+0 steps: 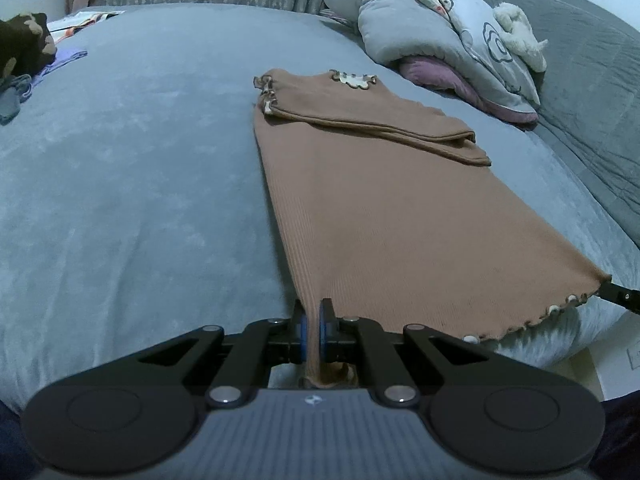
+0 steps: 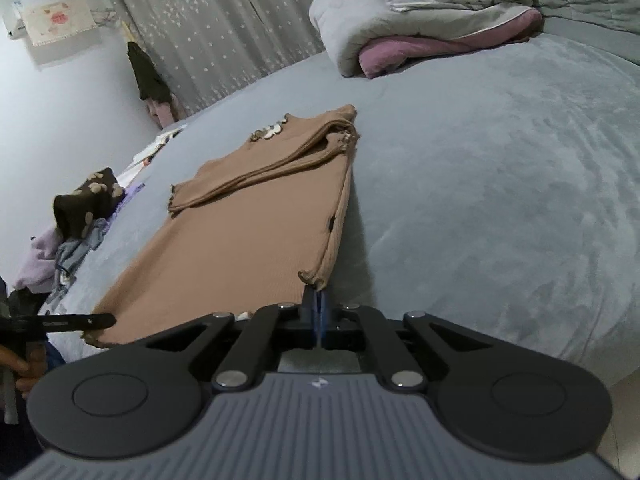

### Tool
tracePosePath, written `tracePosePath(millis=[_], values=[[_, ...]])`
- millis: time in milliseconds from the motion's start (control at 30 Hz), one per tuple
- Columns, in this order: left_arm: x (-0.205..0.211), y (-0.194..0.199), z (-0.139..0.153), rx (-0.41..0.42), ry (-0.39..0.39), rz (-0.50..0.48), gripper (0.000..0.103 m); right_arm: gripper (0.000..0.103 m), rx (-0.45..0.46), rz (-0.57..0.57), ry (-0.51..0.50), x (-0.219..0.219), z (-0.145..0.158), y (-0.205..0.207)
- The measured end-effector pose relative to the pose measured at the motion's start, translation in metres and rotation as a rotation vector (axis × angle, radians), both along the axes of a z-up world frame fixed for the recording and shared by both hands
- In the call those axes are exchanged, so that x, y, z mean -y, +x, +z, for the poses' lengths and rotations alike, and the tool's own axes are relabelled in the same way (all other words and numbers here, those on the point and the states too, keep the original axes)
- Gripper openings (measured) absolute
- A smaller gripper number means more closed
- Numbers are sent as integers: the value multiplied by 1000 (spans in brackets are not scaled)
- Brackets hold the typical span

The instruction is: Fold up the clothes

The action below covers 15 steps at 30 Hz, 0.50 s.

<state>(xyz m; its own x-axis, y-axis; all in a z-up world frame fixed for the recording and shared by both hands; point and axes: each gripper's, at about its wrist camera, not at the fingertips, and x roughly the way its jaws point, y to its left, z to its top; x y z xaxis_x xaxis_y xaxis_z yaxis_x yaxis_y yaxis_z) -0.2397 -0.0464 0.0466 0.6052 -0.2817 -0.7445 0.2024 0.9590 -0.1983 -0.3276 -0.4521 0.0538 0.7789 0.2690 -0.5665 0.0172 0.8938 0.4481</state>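
So the bed is the landmark: a broad grey-blue cover with one brown ribbed top laid lengthwise down its middle, neck end away from the near edge of the bed and hem end at that edge. Bundled quilts and pillows are heaped at the far right corner of the bed in the left wrist view, and a small pile of other clothes waits along the far left side of the bed in the right wrist view, apparently not yet folded.

On the top itself, part of the work looks done: both sides seem turned in, giving a long narrow strip, and the sleeves lie slanted across the chest, below the frilly collar.

What remains, by my reading, is folding the strip end to end, hem towards collar, then dealing with the pile.

At the near edge of the bed, the left gripper is clamped narrow on one hem corner, fabric visible between its pads. The right gripper is pinched tight on the opposite hem corner, where the ruffled edge meets its tips.
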Motion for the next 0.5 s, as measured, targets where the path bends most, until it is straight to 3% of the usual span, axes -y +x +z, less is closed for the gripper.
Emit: tracePosePath(millis=[100, 167, 233, 267, 367, 500], values=[[-5, 4, -3, -22, -27, 2, 5, 9, -4, -20, 36, 7, -4, 8], [-8, 9, -13, -45, -55, 1, 6, 40, 5, -62, 66, 15, -6, 12], [-11, 14, -22, -66, -89, 3, 7, 61, 14, -125, 101, 27, -10, 21], [-13, 17, -27, -72, -112, 5, 8, 61, -2, -138, 106, 28, -14, 27], [-20, 20, -33, -72, -184, 3, 23, 61, -83, -100, 125, 22, -29, 43], [-24, 22, -34, -72, -266, -9, 57, 61, -117, -23, 27, -3, -40, 50]])
